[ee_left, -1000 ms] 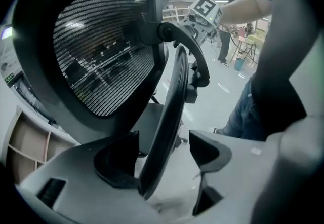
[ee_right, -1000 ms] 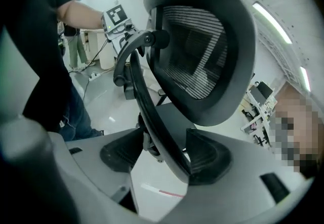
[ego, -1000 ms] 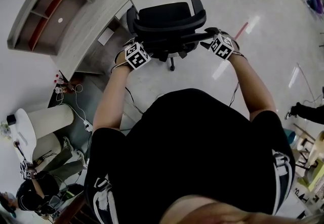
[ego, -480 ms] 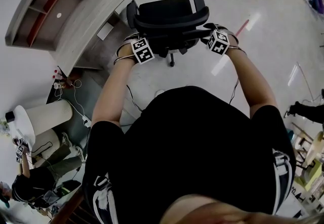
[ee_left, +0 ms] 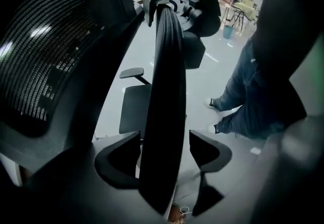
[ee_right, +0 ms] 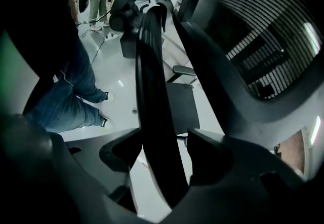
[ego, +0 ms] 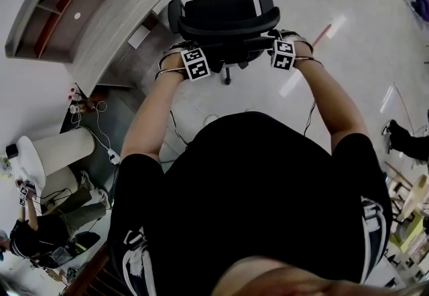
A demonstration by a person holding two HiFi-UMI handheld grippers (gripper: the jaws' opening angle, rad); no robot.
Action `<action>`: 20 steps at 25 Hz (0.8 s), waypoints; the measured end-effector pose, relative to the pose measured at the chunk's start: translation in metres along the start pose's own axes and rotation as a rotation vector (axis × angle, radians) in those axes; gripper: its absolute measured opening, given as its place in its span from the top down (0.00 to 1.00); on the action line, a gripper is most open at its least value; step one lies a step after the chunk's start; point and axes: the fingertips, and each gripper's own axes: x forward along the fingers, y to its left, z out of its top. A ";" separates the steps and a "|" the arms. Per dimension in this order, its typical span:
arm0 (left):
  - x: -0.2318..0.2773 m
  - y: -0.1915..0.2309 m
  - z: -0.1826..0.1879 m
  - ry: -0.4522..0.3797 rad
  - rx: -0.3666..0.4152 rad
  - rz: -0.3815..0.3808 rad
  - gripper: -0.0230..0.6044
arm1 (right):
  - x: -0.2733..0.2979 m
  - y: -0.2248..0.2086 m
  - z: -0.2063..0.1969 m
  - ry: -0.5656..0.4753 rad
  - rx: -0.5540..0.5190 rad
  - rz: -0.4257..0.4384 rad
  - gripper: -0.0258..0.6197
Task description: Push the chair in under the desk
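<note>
Reaching forward with both arms, you have the two claws on the top of the black chair [ego: 224, 17], one at each end of its backrest. The chair stands on the glossy floor [ego: 268, 97] with its back toward you, just beside the near end of the curved wood-grain counter [ego: 117, 23]. Its seat is out in the open, not under the counter top. Your left claw [ee_left: 164, 153] points steeply down, and the dark backrest rim [ee_left: 164, 91] runs straight through between its jaws. The jaws stand apart: the rim sits close against one of them, and pale floor shows in the gap to the other, so nothing is clamped. Your right claw [ee_right: 161, 153] mirrors it. Its jaws have just been opening and now stand wide, with the other end of the rim passing between them and a thin strip of light floor showing on one side. The mesh panel [ee_left: 35, 61] of the backrest fills the outer side of each gripper view. From above, the left marker cube [ego: 195, 63] and the right marker cube [ego: 283, 55] sit level with each other against the backrest's top edge. A shelf unit [ego: 64, 7] rises along the far side of the counter, and cables [ego: 100, 134] trail on the floor near its base. A bystander's legs in jeans [ee_left: 243, 96] stand behind the chair in the gripper views.
</note>
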 end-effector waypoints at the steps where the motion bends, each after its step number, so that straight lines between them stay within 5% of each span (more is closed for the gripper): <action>1: 0.001 0.001 0.000 0.008 0.006 0.003 0.47 | 0.002 0.000 0.000 0.006 -0.008 0.006 0.54; 7: 0.003 0.006 -0.002 0.036 0.023 0.041 0.48 | 0.013 -0.004 -0.002 0.041 -0.051 -0.022 0.63; 20: 0.010 0.016 -0.010 0.068 0.039 0.100 0.70 | 0.020 -0.009 -0.001 0.052 -0.094 -0.081 0.76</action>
